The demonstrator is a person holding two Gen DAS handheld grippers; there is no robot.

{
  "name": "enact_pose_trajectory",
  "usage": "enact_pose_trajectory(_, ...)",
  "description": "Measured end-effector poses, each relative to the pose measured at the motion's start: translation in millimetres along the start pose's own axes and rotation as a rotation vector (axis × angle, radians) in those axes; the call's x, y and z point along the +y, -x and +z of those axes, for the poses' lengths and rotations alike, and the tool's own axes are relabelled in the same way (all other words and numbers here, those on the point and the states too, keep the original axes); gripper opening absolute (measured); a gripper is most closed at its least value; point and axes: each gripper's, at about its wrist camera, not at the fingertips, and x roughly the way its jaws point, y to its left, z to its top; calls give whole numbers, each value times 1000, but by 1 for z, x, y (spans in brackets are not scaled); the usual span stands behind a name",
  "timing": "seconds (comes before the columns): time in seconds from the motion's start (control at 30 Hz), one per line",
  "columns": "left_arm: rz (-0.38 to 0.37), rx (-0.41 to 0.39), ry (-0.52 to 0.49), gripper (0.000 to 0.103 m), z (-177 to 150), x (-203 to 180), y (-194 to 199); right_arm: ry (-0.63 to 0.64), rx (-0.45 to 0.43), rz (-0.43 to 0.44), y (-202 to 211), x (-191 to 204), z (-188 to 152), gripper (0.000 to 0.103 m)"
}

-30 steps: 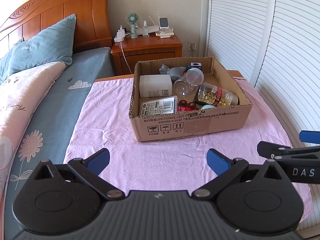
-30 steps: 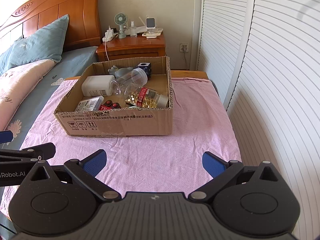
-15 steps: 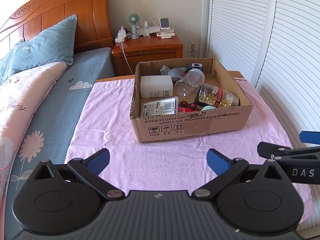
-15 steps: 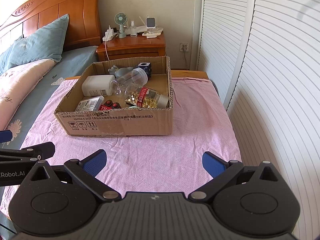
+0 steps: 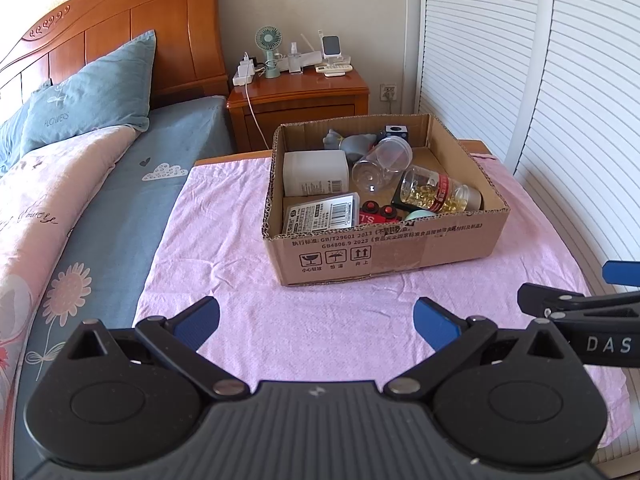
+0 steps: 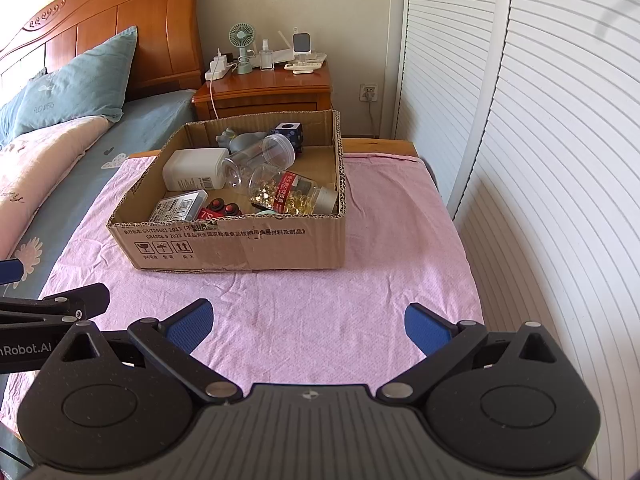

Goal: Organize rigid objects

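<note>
Landmark: a cardboard box (image 5: pixel 384 248) on a pink cloth (image 5: pixel 320 328) spread over a table.

Left gripper (image 5: pixel 316 318): spread wide, nothing between the blue pads (image 5: pixel 198 320), poised above the cloth on the near side of the box, well apart from its front wall. Right gripper (image 6: pixel 308 322): likewise spread wide and holding nothing, above the cloth on the near side of the box and well short of it; box ahead and slightly to the left in the right wrist view.

Inside the box:
- white bottle (image 5: pixel 314 172) lying on its side at the left, toward the back;
- clear jar (image 5: pixel 382 162) lying tilted just right of the white bottle, its mouth toward the back wall;
- capsule bottle (image 5: pixel 438 196) with yellow contents and a red label, lying on its side toward the front right corner, its pale cap pointing right;
- flat case (image 5: pixel 320 214) with a barcode label at the front left, just behind the front wall;
- red item with two buttons (image 5: pixel 378 214) between the flat case and the capsule bottle;
- grey figurine (image 5: pixel 352 142) against the back wall;
- dark cube (image 5: pixel 396 132) at the back, right of the figurine;
- pale green round thing (image 5: pixel 420 216) peeking over the front wall, mostly hidden.

Beyond the box: a wooden nightstand (image 5: pixel 296 104) with a small fan (image 5: pixel 269 46). Left of the box: a bed (image 5: pixel 120 200) with a blue pillow (image 5: pixel 92 96). Right of the box: white slatted doors (image 5: pixel 560 80).
</note>
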Motion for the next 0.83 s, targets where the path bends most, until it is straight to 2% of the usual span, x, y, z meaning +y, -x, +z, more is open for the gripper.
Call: enact_pose_trajectory(0.83,9,4,3,102,-1,-2,0,2,3,1,-1,0,-3,103)
